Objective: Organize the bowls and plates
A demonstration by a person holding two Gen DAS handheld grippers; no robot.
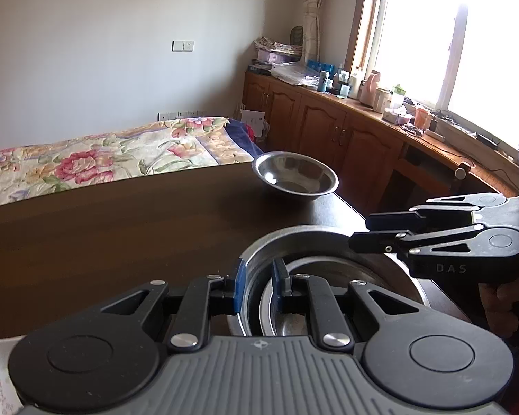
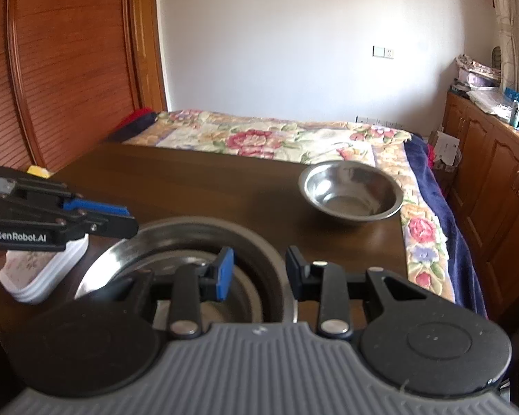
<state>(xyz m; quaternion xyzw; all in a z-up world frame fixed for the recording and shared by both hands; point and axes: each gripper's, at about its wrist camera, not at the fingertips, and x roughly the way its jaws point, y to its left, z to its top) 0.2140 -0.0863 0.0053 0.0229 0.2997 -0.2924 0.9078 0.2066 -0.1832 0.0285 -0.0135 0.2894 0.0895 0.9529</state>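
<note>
Left tool (image 1: 257,285) parted astride round steel basin (image 1: 332,238) rim; right tool (image 2: 259,273) likewise parted.

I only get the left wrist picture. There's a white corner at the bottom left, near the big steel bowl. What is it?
Observer: A stack of white dishes with a floral print, on the table beside the large steel bowl.
Operator: Is the other gripper holding that bowl?
Observer: The right gripper straddles its rim, one finger inside and one outside, jaws apart.
Operator: Anything left of the table?
Observer: A slatted wooden wardrobe door.
</note>
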